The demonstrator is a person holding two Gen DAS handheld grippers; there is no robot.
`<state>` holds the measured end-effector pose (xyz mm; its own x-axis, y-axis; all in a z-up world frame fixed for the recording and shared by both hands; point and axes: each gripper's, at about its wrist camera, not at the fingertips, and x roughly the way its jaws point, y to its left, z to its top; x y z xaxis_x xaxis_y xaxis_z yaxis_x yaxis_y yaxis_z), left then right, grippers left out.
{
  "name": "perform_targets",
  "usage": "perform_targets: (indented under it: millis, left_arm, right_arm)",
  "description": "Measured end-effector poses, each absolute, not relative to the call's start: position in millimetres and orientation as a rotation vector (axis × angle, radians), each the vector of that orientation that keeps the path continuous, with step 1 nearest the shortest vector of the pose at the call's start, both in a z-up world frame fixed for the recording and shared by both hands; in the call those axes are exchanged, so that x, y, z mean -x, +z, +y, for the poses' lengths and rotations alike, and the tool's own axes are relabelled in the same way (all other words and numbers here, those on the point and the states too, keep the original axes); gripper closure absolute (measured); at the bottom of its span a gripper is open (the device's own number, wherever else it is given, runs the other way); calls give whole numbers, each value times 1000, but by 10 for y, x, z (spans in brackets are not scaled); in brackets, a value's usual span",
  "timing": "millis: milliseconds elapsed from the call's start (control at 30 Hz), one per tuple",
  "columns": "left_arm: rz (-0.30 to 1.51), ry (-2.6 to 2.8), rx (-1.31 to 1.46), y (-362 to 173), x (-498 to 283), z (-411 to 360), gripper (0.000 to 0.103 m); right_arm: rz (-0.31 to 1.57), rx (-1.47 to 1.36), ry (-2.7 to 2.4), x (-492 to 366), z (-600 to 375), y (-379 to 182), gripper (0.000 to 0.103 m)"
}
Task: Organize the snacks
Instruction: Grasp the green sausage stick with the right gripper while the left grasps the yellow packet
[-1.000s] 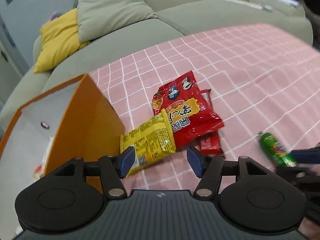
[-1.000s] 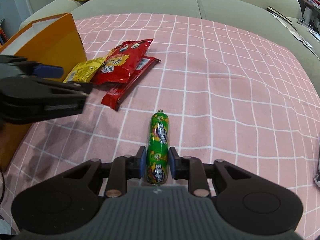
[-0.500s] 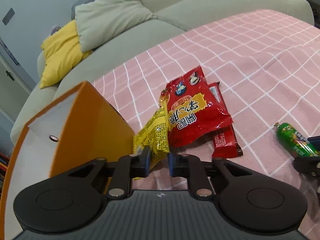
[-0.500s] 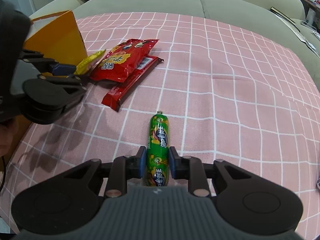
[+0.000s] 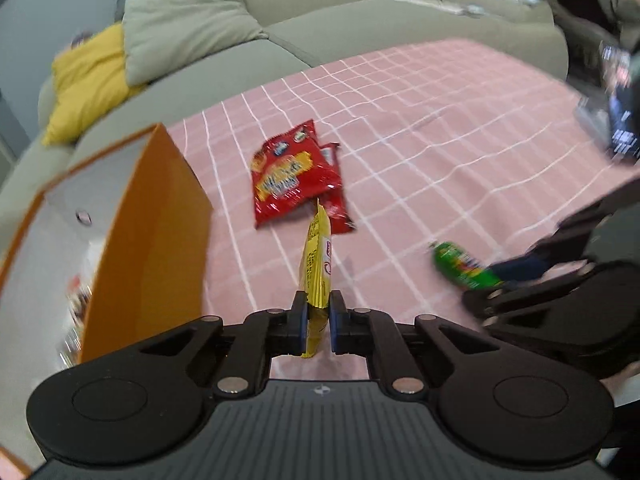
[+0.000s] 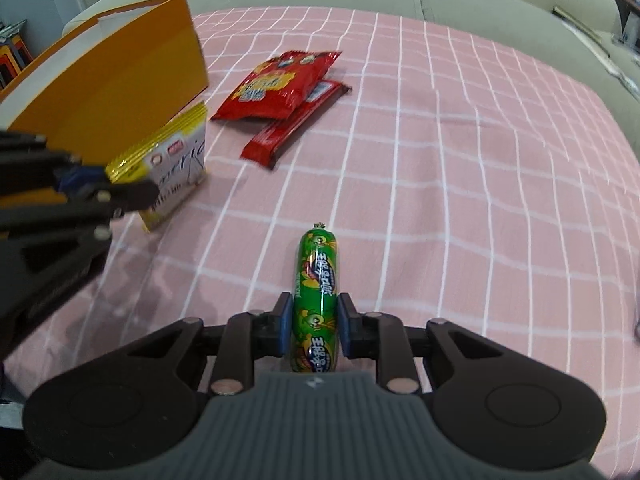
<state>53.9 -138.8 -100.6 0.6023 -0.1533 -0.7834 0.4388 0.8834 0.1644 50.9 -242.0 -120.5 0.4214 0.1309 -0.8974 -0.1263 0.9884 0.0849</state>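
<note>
My left gripper [image 5: 319, 322] is shut on a yellow snack packet [image 5: 318, 264] and holds it edge-on above the pink checked cloth [image 5: 440, 140]. The packet also shows in the right wrist view [image 6: 172, 164], beside the orange box [image 6: 116, 84]. My right gripper [image 6: 316, 330] is shut on a green sausage stick [image 6: 316, 292], which also shows in the left wrist view [image 5: 464, 266]. A red snack bag [image 5: 294, 178] lies on a red bar [image 5: 338, 212] in the middle of the cloth.
The open orange box [image 5: 156, 240] stands at the left with some items inside. A grey-green sofa [image 5: 320, 20] with a yellow cushion [image 5: 88, 80] lies beyond the cloth. A dark object [image 5: 620, 120] is at the far right.
My left gripper closed on the yellow packet and lifted it off the cloth, away from the red bag. My right gripper stays shut on the green sausage.
</note>
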Motion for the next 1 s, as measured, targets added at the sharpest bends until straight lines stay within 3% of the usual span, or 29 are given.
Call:
perform_targets:
  millis: [200, 400, 567, 733, 1000]
  left_arm:
    - [967, -396, -15, -836, -466, -1057, 93]
    - [1033, -366, 77, -937, -560, -893, 92]
    - [1064, -395, 57, -1035, -590, -936, 91]
    - [1032, -420, 4, -1071, -615, -1071, 78]
    - [1042, -400, -102, -1169, -685, -1195, 82]
  right_arm:
    - [1146, -70, 174, -382, -2426, -1176, 83]
    - [1156, -124, 186, -400, -2437, -1198, 83]
    - [1148, -122, 198, -436, -2412, -1198, 83]
    - [1144, -129, 227, -452, -2390, -1215, 83]
    - [1139, -109, 245, -446, -2390, -1225, 83]
